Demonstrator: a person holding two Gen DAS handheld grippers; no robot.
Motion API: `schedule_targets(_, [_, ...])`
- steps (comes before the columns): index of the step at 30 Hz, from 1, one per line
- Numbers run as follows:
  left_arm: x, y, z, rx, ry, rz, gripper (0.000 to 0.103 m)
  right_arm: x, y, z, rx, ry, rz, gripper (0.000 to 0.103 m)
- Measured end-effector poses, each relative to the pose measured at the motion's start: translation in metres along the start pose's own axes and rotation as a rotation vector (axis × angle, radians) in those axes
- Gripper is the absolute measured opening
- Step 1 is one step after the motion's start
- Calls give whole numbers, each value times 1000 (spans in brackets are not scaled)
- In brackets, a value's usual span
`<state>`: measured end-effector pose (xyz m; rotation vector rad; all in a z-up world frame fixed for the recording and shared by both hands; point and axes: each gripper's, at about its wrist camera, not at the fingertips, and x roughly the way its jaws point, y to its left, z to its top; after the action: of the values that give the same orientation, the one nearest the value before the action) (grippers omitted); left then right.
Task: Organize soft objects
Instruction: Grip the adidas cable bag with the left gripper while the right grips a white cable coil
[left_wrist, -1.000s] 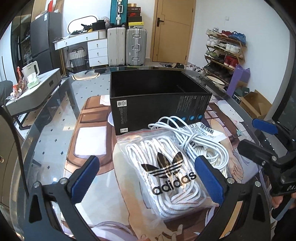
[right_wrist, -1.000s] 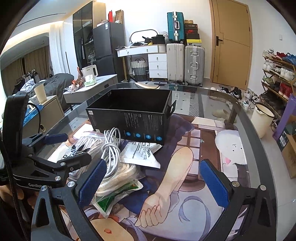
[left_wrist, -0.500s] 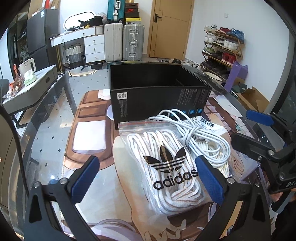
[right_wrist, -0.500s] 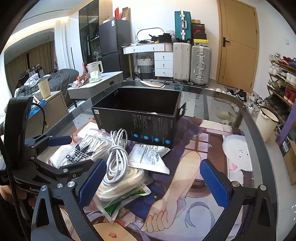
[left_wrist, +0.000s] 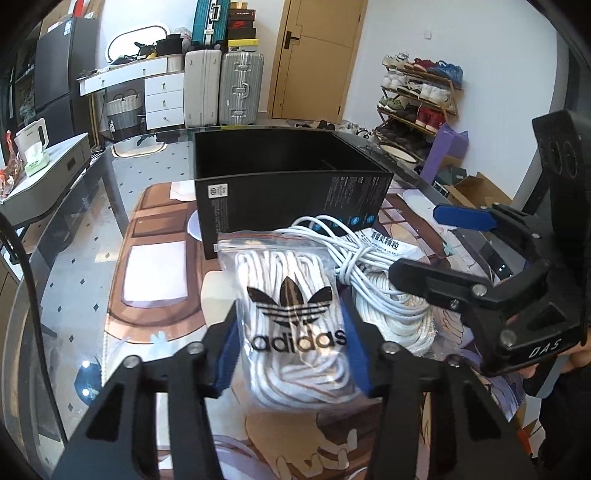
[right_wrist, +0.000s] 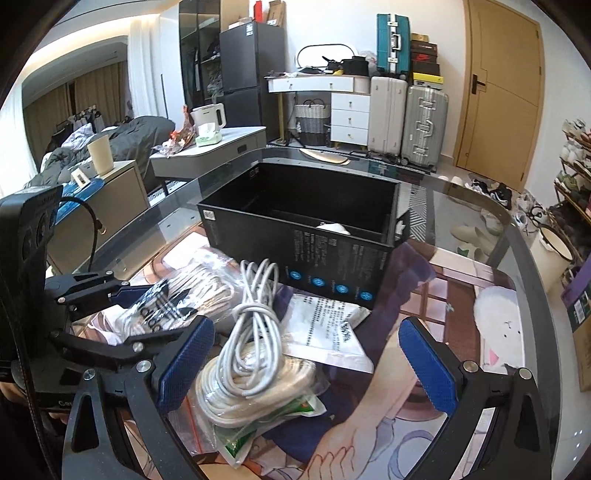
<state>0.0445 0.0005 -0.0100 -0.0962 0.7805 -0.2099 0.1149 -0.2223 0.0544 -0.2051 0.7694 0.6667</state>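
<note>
My left gripper (left_wrist: 291, 350) is shut on a clear zip bag of white rope with an adidas logo (left_wrist: 291, 295); the bag also shows in the right wrist view (right_wrist: 177, 306). A coiled white cable (left_wrist: 354, 266) lies to its right on a second bag of white rope (right_wrist: 255, 384). My right gripper (right_wrist: 306, 362) is open and empty above that coil (right_wrist: 255, 321); it appears in the left wrist view (left_wrist: 454, 251). An open black box (left_wrist: 288, 184) stands behind the pile, with something white inside (right_wrist: 332, 228).
A white printed packet (right_wrist: 328, 332) and a green packet (right_wrist: 291, 410) lie by the cable. All rest on a glass table (right_wrist: 461, 206) with an anime-print mat (right_wrist: 406, 424). Suitcases (right_wrist: 406, 122), a shoe rack (left_wrist: 417, 99) and furniture stand beyond.
My left gripper has closed its fingers onto the adidas rope bag. The right gripper has moved closer over the cable coil and stays open.
</note>
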Motion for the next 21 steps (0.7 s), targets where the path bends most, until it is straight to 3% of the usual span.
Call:
schedule_targets(4, [-6,6,-1,-11,-14,-1,42,6,4,2,-24,13,18,101])
schedule_targets(9, [-15,15,-1,-38,-42,-4,41,16,10,4,-50,40,32,92])
schedule_targets(11, [-19,17,-1,-45,-56,0,41,21,14,5,-63,54,39,82])
schedule_targets(18, [-28,27,-1,-69,-88,0,41,42,25,9,-103,116,62,68])
schedule_targets(21, [-30,30,-1,-77,-96,4,41,50,27,9,-107,142,72,57])
